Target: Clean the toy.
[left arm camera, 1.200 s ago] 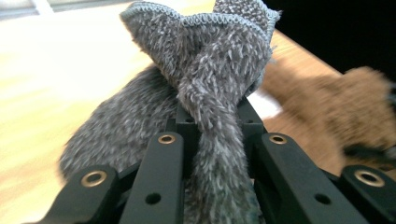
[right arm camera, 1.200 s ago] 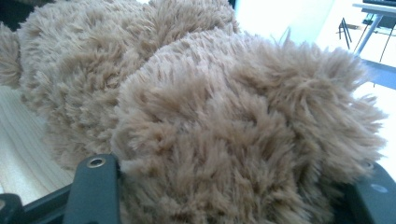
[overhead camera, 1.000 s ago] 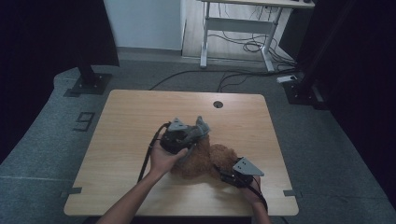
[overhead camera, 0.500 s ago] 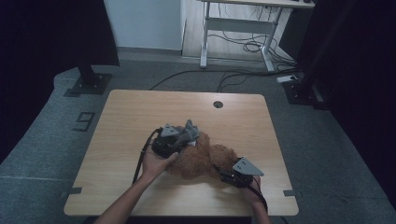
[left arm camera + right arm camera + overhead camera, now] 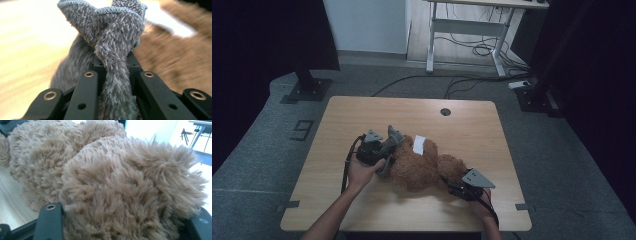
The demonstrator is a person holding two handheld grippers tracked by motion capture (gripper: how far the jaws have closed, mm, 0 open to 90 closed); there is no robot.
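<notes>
Bear: the brown teddy bear (image 5: 422, 167) lay on its side at the near middle of the table (image 5: 362, 115), a white tag (image 5: 418, 144) on it.
Cloth: a grey cloth (image 5: 112, 32) sat against the bear's left end.
Left gripper (image 5: 379, 150): clamped tight on the cloth.
Right gripper (image 5: 460, 189): jaws wide around a plush limb (image 5: 130, 202), pinning the bear.
Advice: the cloth probably needed a slow, even pull while the right hand held the bear firm.

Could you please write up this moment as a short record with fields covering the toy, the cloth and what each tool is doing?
surface: wooden table
toy: brown plush bear, lying near the table's front edge
tag: white label on the bear
cloth: grey fuzzy garment, beside the bear's left end
left tool: shut on the grey fuzzy garment
right tool: jaws around a plush limb at the bear's right end
</notes>
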